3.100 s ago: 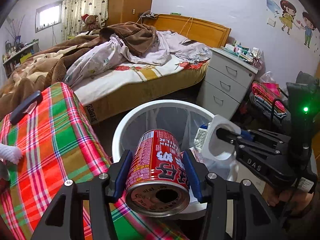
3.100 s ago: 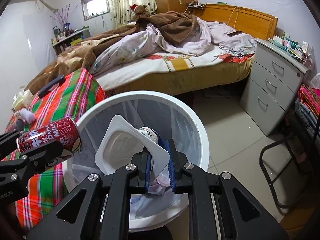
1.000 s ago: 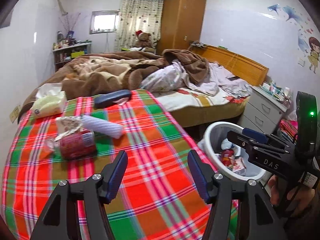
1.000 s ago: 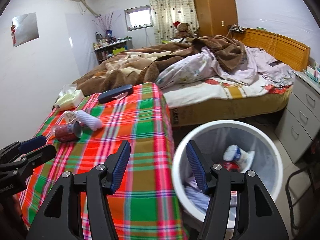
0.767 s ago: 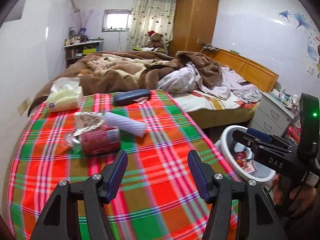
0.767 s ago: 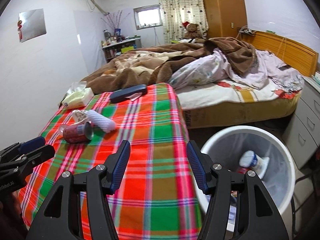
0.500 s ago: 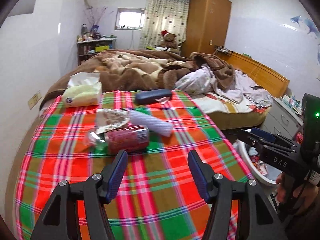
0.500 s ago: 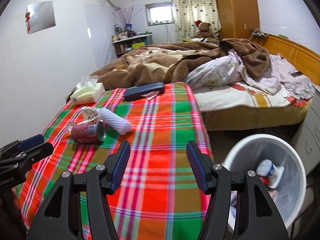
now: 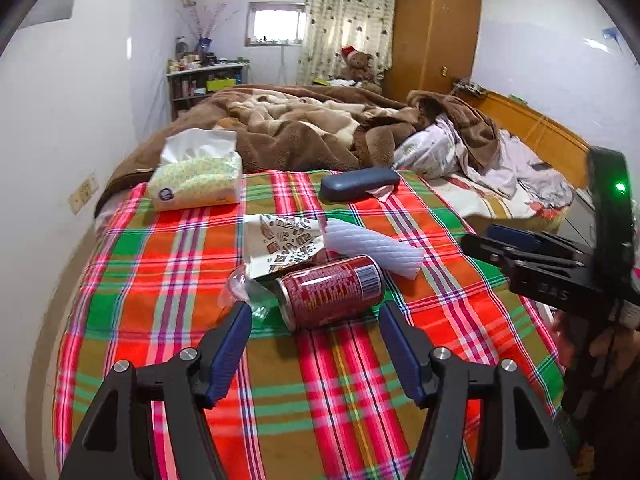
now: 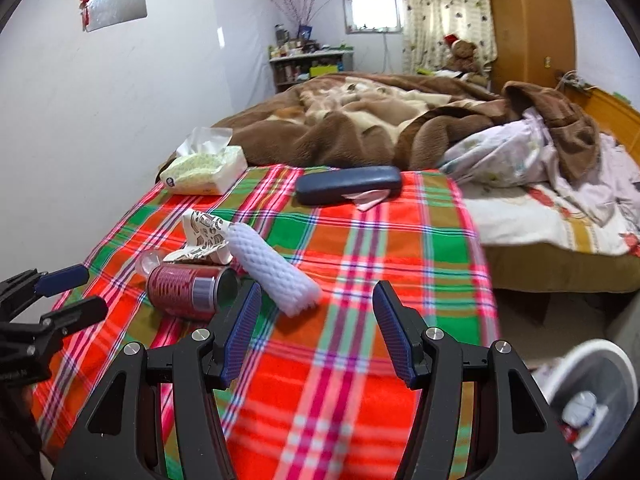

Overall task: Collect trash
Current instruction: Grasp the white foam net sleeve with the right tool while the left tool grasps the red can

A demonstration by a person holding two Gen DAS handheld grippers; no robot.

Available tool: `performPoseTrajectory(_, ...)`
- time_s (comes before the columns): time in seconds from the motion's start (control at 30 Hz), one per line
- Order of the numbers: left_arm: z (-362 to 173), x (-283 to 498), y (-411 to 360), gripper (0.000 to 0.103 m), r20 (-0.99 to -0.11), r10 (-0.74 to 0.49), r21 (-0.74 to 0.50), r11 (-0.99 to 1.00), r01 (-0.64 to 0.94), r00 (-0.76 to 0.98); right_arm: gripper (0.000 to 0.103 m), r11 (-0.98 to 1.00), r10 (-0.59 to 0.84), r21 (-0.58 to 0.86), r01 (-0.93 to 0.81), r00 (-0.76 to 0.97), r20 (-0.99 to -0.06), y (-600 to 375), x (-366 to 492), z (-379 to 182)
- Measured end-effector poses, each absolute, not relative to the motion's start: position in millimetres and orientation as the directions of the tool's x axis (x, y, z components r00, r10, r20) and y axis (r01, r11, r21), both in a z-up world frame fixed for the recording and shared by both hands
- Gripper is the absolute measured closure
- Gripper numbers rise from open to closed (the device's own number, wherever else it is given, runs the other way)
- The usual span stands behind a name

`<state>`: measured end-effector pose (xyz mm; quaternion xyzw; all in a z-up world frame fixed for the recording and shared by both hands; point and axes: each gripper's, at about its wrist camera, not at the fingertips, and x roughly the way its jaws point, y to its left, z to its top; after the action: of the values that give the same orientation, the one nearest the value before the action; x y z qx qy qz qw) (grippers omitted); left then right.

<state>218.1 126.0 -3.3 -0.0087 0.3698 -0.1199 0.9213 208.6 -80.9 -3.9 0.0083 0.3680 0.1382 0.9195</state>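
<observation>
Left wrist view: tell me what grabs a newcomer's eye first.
The loud red-and-green plaid cloth fills the middle of the view. On it lies a red can on its side, just ahead of the open left claw, beside a white foam sleeve and a printed wrapper. Behind, a rumpled brown blanket covers the bed.

One red can (image 9: 330,295), one foam sleeve (image 9: 374,249), one printed wrapper (image 9: 282,241), one tissue pack (image 9: 196,178), one dark case (image 9: 359,189), one bin (image 10: 592,392).
</observation>
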Motion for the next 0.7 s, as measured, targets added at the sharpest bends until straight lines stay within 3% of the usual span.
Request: performPoseTrajectory(0.7, -37, 290, 106, 0.037, -0.746, -0.321, -0.094, 0.918, 0.385, 0.584, 0.043, 0.882, 0.358, 0.099, -0.461, 0.517, -0.778, -51, 265, -46)
